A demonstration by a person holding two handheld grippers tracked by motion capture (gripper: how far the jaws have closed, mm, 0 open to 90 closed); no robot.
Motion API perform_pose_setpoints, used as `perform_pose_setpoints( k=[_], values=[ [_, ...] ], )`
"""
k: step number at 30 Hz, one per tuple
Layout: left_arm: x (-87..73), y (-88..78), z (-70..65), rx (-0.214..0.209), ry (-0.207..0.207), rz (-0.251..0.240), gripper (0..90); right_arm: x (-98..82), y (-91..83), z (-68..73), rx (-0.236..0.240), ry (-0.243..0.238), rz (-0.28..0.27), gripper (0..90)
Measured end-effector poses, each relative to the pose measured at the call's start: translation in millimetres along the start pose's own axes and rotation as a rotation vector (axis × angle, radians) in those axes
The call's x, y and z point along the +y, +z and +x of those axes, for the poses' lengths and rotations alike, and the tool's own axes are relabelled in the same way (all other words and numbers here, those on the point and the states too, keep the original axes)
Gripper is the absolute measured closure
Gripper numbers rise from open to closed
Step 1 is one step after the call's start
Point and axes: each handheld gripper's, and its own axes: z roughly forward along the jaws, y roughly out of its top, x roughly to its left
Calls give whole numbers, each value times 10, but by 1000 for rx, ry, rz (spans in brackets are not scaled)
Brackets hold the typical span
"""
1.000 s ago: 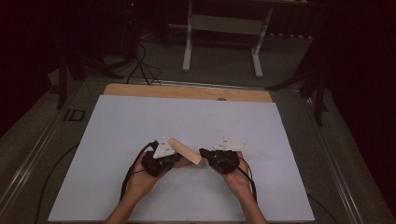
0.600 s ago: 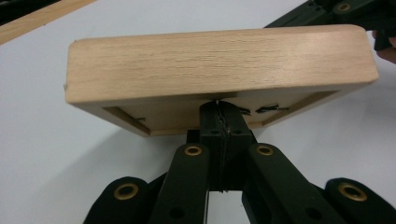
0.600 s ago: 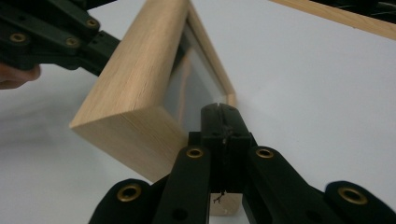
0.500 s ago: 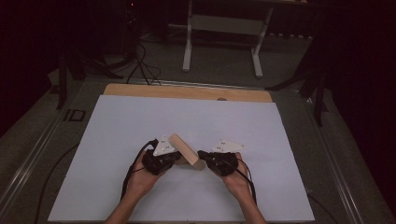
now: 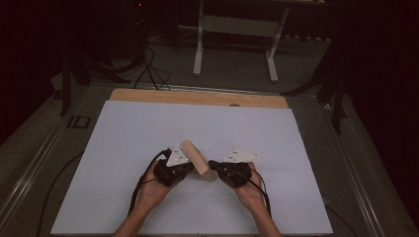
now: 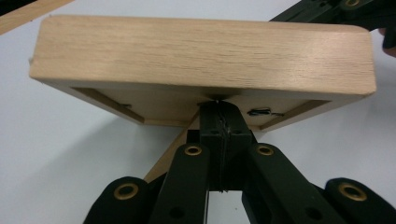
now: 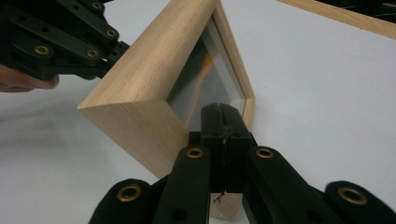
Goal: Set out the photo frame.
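Observation:
A light wooden picture frame stands tilted on edge on the white table sheet, between my two grippers. My left gripper is shut, its tips pressed against the frame's recessed back. In the left gripper view the closed tips meet just under the frame's rim. My right gripper is also shut, and its closed tips rest against the glass front of the frame. The left gripper touches the frame's far side there.
A wooden strip runs along the sheet's far edge. Beyond it stand a white table frame and dark stands, with cables on the floor. Metal rails flank the table.

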Motion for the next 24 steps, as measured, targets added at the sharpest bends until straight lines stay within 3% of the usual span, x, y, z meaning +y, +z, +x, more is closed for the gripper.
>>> perform_pose_setpoints(
  k=[24],
  values=[
    [-17,78,85,-6,-39,-28,895,19,29,125,27,-35,10,898]
  ],
)
